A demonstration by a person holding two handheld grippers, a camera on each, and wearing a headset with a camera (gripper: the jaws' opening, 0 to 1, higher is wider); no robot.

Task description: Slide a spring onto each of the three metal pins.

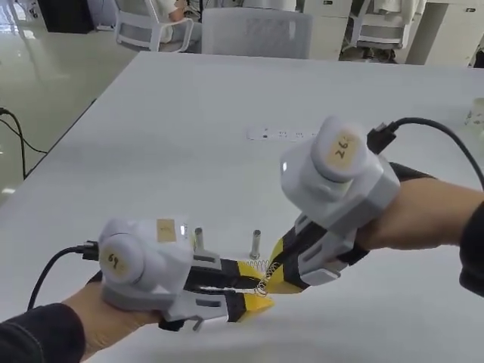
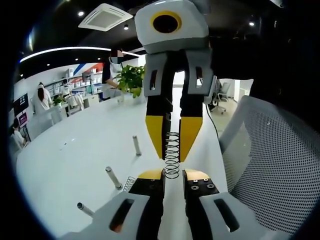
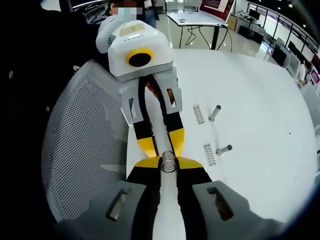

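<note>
A small steel spring (image 1: 263, 277) hangs above the table between both grippers. My right gripper (image 3: 168, 163) is shut on it, seen end-on between the yellow pads (image 3: 148, 162). In the left gripper view the spring (image 2: 171, 152) runs from the right gripper's fingers (image 2: 155, 134) down to my left gripper (image 2: 172, 175), whose jaws close on its near end. Three bare metal pins (image 2: 136, 145) (image 2: 113, 176) (image 2: 84, 208) stand on the table to the left. Two of these pins (image 1: 199, 238) (image 1: 255, 243) show behind the grippers in the head view.
Two loose springs (image 3: 198, 113) (image 3: 209, 154) lie flat on the white table (image 1: 227, 113) beside the pins (image 3: 215, 113) (image 3: 223, 149). A mesh office chair (image 2: 270, 150) stands at the table's near edge. More chairs (image 1: 257, 32) line the far side.
</note>
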